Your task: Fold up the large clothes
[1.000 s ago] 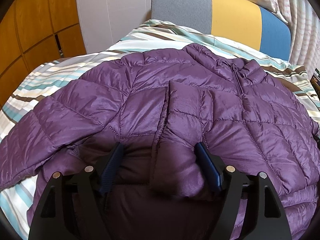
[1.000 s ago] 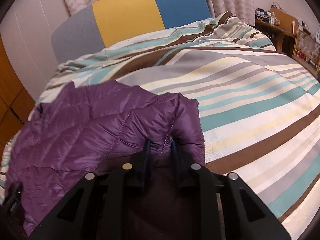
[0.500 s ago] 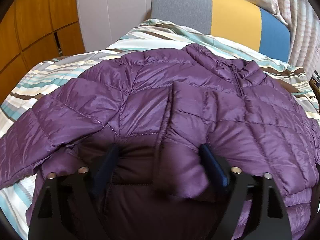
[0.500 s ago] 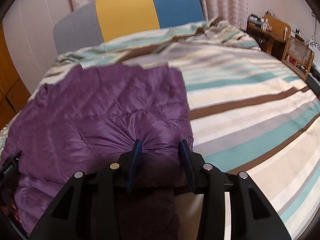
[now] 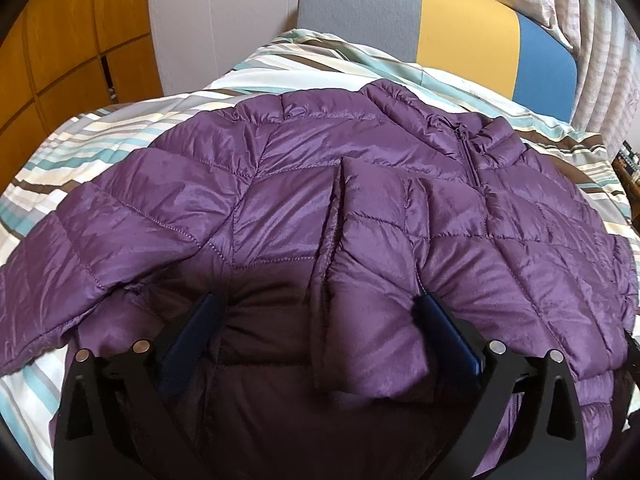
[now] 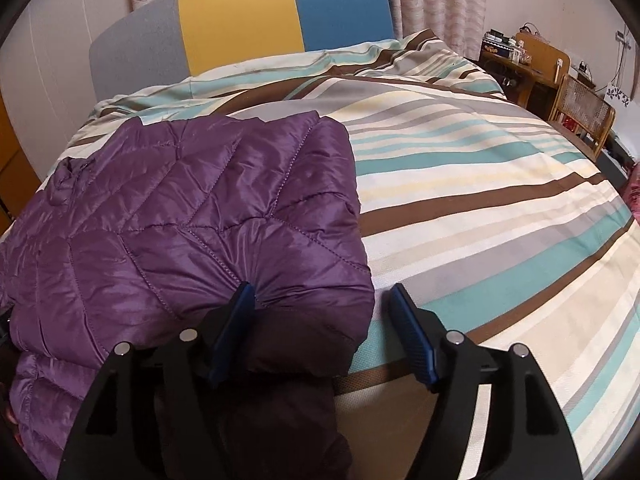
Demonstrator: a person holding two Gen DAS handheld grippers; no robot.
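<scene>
Fingers first: the left gripper [image 5: 316, 312] has its blue fingers [image 5: 196, 328] spread wide and still opening, with a folded-in sleeve cuff [image 5: 372, 340] of the purple puffer jacket [image 5: 280, 200] lying loose between them; neither pad seems to press on the fabric. That sleeve lies across the jacket's front, just left of the zip and collar [image 5: 492, 140]. The jacket itself is spread on the striped bed cover [image 5: 100, 132], with the other sleeve [image 5: 80, 248] running out towards the left edge of the left wrist view.

Moving right, the right gripper [image 6: 324, 308] is also opening. Its left finger [image 6: 236, 320] touches the folded edge of the jacket [image 6: 200, 220], while the right finger [image 6: 412, 332] stands clear over the bed cover [image 6: 480, 200], so nothing is pinched. The jacket's right side ends in a straight, doubled-over edge.

Judging by this, the step in hand is letting go after folding one sleeve and side inward. The next move probably calls for backing both grippers off without dragging the slippery fabric, then taking the outstretched left sleeve and bringing it across likewise.
</scene>
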